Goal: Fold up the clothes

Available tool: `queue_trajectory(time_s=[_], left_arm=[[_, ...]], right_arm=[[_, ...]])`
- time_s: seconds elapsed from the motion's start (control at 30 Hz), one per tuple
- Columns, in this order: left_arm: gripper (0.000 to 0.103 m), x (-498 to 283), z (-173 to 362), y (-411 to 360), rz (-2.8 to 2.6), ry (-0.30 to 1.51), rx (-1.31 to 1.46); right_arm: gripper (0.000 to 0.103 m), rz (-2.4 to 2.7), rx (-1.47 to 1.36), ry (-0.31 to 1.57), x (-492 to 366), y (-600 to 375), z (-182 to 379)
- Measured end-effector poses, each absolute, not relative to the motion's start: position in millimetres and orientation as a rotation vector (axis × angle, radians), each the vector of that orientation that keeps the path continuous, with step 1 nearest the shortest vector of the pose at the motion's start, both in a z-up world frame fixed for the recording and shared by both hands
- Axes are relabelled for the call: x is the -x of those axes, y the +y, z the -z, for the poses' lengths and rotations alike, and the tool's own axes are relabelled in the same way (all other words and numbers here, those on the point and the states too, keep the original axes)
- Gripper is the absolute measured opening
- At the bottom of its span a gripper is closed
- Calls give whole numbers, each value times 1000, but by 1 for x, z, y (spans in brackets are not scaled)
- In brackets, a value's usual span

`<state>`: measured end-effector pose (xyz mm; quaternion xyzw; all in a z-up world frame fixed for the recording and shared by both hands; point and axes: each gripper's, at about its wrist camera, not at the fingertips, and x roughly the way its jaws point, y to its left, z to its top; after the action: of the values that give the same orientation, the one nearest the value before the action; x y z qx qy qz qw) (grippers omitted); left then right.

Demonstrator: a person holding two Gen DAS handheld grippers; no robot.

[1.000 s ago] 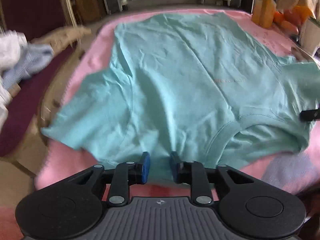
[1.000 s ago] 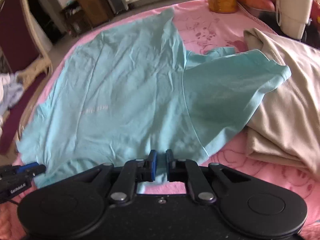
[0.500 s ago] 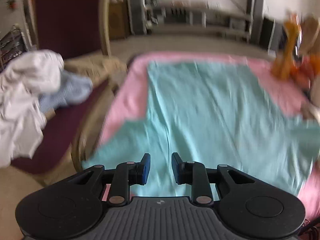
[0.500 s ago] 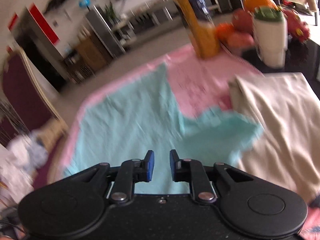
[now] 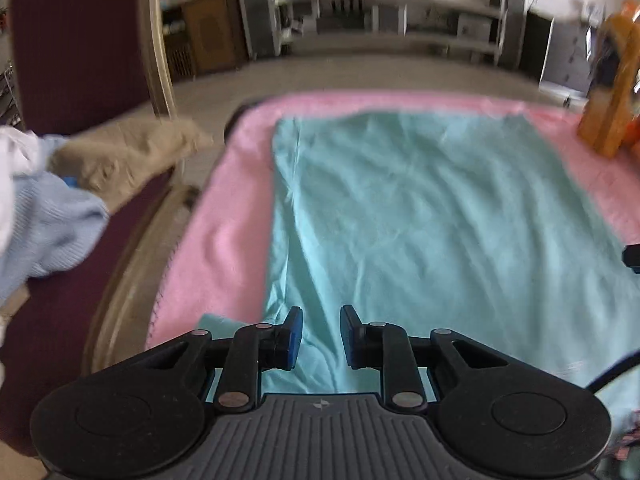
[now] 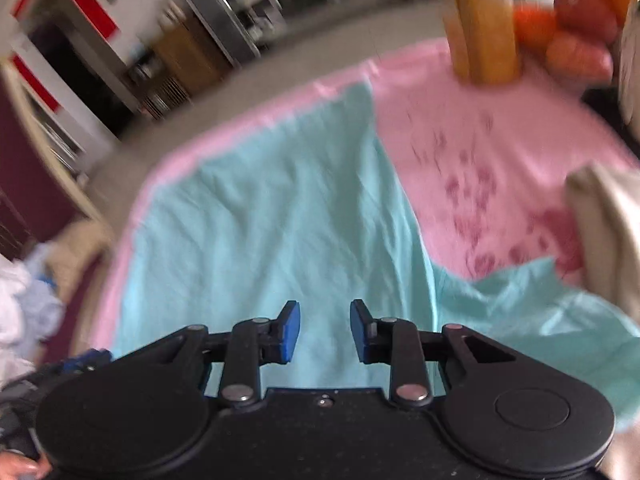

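Note:
A teal T-shirt (image 5: 420, 220) lies spread flat on the pink table cover (image 5: 224, 240). My left gripper (image 5: 320, 334) hovers over the shirt's near left part, open, with cloth lying below the gap rather than pinched in it. A bit of teal sleeve (image 5: 216, 322) pokes out left of it. In the right wrist view the shirt (image 6: 260, 232) runs away from me and one sleeve (image 6: 540, 312) spreads right. My right gripper (image 6: 324, 330) is open above the near part of the shirt and holds nothing. The left gripper (image 6: 80, 360) shows at the lower left.
A maroon chair (image 5: 76, 60) at the left carries white, light blue (image 5: 44, 228) and beige clothes. A beige garment (image 6: 608, 232) lies at the table's right. An orange bottle (image 6: 484, 20) and fruit (image 6: 572, 32) stand at the far right. The pink cover's left edge drops off beside the chair.
My right gripper went from shut on the shirt's near edge to open. Both views tilted up and moved over the shirt. The shirt now lies flatter and straighter. The left jaws' gap looks unchanged.

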<state>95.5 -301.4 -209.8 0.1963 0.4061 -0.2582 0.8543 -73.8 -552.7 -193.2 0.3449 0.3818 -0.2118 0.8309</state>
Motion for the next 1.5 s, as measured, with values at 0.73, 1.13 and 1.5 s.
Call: queue_trajectory(time_s=[0.73, 1.13, 1.5], left_arm=[[49, -321, 210, -396, 450, 951, -110], [0, -315, 230, -442, 526, 735, -360], [0, -298, 227, -469, 409, 513, -487]], right_arm=[[24, 661, -701, 614, -42, -686, 182], [19, 654, -673, 609, -99, -715, 223], [2, 812, -345, 380, -82, -672, 193]])
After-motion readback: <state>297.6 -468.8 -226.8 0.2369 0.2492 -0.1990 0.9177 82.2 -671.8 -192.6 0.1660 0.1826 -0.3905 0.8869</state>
